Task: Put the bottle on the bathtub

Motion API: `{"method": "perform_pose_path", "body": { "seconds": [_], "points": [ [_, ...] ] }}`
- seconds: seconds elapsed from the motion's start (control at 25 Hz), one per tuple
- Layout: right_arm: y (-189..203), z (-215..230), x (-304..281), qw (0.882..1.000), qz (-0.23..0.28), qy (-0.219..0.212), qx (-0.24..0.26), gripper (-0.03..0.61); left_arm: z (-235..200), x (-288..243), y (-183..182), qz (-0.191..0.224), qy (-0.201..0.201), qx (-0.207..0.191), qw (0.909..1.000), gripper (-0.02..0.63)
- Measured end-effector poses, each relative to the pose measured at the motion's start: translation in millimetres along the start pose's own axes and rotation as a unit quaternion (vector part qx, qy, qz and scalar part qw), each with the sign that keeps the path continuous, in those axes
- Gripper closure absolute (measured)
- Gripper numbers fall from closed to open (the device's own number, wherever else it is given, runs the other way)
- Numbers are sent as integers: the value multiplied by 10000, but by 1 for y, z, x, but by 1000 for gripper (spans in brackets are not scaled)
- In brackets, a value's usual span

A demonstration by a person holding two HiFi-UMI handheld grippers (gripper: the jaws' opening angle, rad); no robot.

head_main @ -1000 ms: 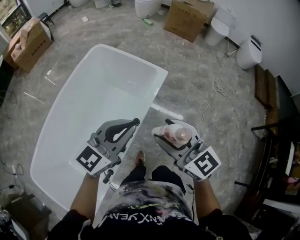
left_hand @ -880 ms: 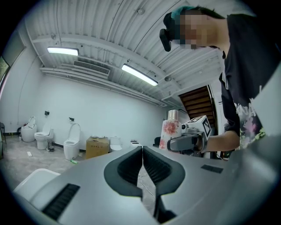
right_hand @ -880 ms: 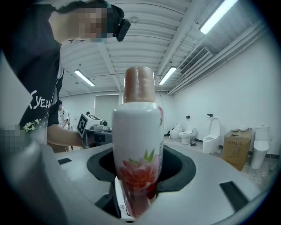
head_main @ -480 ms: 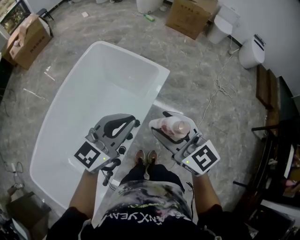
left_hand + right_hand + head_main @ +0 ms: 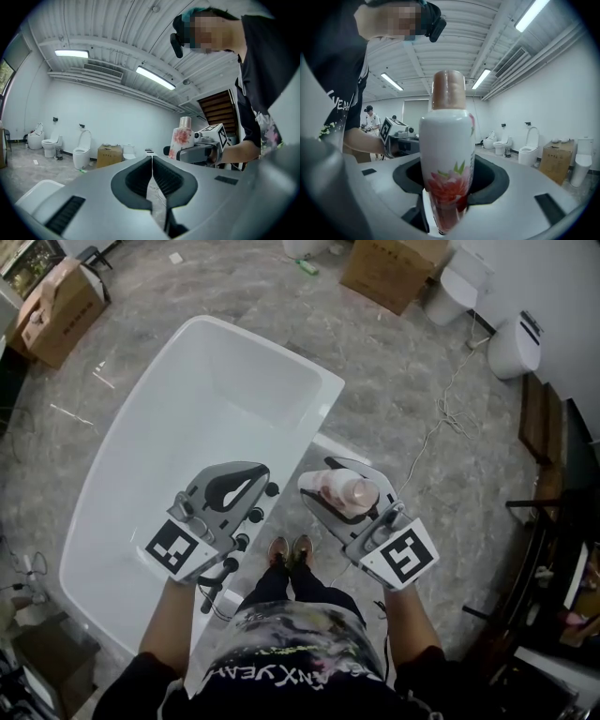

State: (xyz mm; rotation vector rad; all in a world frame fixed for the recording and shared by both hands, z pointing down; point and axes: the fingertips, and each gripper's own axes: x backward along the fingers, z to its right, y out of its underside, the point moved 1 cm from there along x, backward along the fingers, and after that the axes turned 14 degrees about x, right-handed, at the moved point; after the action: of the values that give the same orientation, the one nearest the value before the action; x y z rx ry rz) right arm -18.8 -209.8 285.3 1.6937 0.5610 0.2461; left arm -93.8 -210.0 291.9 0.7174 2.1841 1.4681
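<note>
In the head view a white bathtub point(image 5: 315, 432) fills the left half, its near corner just ahead of my grippers. A white bottle point(image 5: 342, 491) with a pink flower print and a pinkish cap is clamped upright in my right gripper point(image 5: 328, 486), which hangs above the floor just right of the tub's rim. The right gripper view shows the bottle point(image 5: 446, 154) close up between the jaws of the right gripper point(image 5: 446, 187). My left gripper point(image 5: 246, 474) is shut with nothing in it, over the tub's near edge. In the left gripper view its jaws point(image 5: 152, 159) meet, with the bottle point(image 5: 180, 140) beyond and a bathtub corner point(image 5: 35, 192).
Cardboard boxes stand at the far left point(image 5: 56, 306) and far centre point(image 5: 394, 273). Toilets point(image 5: 514, 343) line the far right wall, and a cable point(image 5: 441, 418) snakes over the marble floor. Dark shelving point(image 5: 562, 521) is at the right. The person's shoes point(image 5: 289, 549) are beside the tub.
Both grippers drifted slightly left, nearer the tub's rim, with the bottle still held. The person's feet came together.
</note>
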Motion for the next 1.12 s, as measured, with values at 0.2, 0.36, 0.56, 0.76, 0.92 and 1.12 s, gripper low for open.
{"method": "perform_pose_path", "body": {
  "seconds": [0.2,0.36,0.56,0.76,0.92,1.12],
  "points": [
    [13,12,-7,9999,-51,-149,-2,356,-14,-10,5,100,-213,87,9997,592],
    [29,24,-17,9999,45,-104,16,356,-32,-16,16,207,-467,168,9986,592],
    [61,36,-29,9999,33,-118,46,356,-50,-29,41,270,-677,223,9971,592],
    [98,45,-39,9998,37,-184,23,356,-64,-44,73,208,-883,-45,9959,592],
    [132,51,-48,9998,-12,-219,39,357,-77,-55,100,145,-1006,-154,9947,592],
    [168,49,-54,9997,49,-248,-1,357,-89,-59,129,195,-1177,-203,9927,592]
  ]
}}
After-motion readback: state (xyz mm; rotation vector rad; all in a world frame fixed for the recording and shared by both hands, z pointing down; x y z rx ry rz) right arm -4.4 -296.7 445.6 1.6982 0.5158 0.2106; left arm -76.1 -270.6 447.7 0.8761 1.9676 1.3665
